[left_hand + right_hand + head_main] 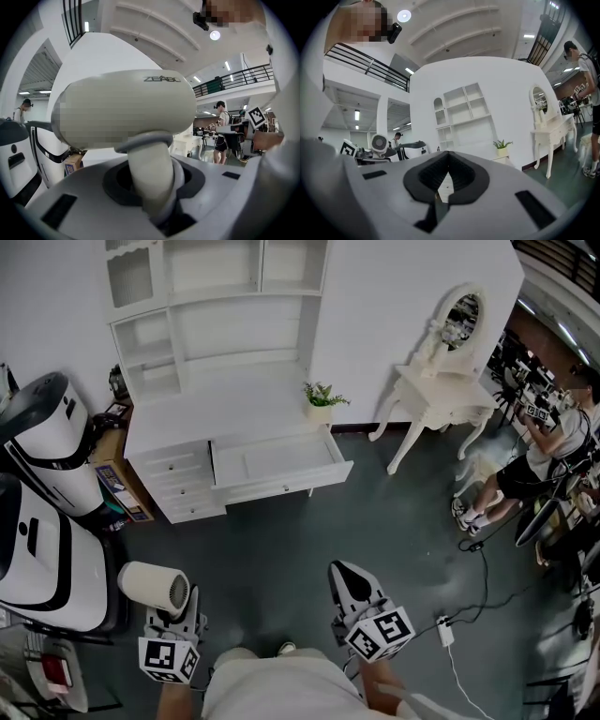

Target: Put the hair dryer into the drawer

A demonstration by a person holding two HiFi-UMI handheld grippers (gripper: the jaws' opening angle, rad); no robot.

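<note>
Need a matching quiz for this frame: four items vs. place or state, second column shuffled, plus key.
1. cream plastic hair dryer
2. white wooden drawer
3. small green potted plant
4. right gripper

A. pulled open
B. shut, nothing held
C. clamped by its handle in the left gripper
D. standing on the white desk top

Pairs: 1-C, 2-A, 3-D, 4-B

The hair dryer (pixel 126 110) looks like smooth, matt cream plastic. The desk (pixel 225 401) and its drawer (pixel 281 457) show a smooth white painted finish. The floor (pixel 281 540) is dark with a faint sheen.
</note>
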